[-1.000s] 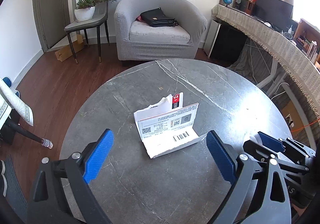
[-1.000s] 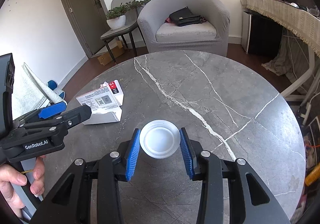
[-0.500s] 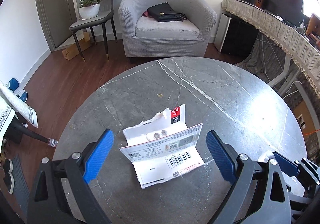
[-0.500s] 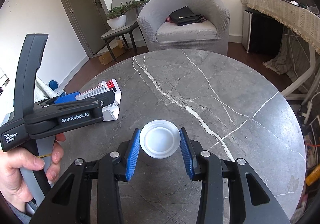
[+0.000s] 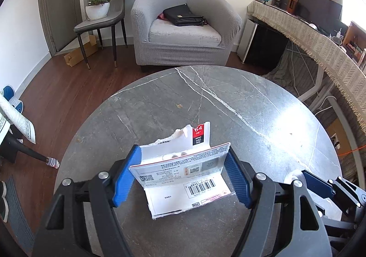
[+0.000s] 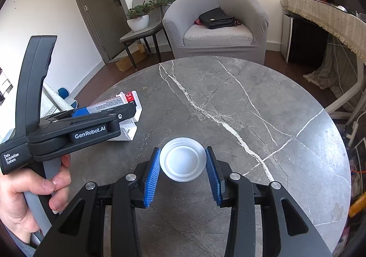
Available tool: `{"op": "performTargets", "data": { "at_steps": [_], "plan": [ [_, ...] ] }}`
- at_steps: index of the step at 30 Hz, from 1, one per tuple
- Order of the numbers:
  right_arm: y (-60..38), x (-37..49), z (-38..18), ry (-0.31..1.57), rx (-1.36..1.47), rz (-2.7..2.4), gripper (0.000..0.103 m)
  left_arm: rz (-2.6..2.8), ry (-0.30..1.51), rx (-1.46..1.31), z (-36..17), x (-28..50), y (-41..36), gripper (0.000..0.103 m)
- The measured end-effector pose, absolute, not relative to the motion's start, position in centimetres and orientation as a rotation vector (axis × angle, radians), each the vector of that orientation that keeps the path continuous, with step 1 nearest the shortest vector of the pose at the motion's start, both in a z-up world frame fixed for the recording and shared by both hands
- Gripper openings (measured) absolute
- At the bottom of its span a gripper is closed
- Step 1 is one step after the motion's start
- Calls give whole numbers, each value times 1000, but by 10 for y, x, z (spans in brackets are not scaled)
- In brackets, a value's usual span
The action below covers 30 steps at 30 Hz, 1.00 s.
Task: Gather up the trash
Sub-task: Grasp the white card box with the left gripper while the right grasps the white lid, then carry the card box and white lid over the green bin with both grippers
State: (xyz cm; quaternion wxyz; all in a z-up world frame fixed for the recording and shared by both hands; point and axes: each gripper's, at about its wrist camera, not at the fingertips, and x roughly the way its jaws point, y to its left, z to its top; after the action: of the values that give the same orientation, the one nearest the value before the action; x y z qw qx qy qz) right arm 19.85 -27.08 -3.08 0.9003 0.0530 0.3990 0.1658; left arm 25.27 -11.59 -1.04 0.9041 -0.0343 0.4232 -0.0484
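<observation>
Torn packaging [image 5: 183, 172] sits on the grey marble surface [image 5: 240, 105], left side, between the left gripper [image 5: 183, 174] jaws, both blue pads touching its edges: gripped. White lid [image 6: 182, 159] held off the surface in the right gripper [image 6: 183, 170], jaws closed on its rim. Hand [image 6: 25, 202] holds the left gripper's handle.

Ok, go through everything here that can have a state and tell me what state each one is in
Left gripper: shut on the torn package.
Torn package: ripped open, flap folded up, on the table.
Right gripper: shut on the plastic lid.
Plastic lid: clamped at its rim.
Door: closed.
</observation>
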Motion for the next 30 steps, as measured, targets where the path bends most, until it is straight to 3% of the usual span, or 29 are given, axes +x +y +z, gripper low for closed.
{"op": "performTargets", "data": {
  "at_steps": [30],
  "plan": [
    [-220,166,-20,853,43,447,40,-136,811,-104,16,142,-38,75]
  ]
}}
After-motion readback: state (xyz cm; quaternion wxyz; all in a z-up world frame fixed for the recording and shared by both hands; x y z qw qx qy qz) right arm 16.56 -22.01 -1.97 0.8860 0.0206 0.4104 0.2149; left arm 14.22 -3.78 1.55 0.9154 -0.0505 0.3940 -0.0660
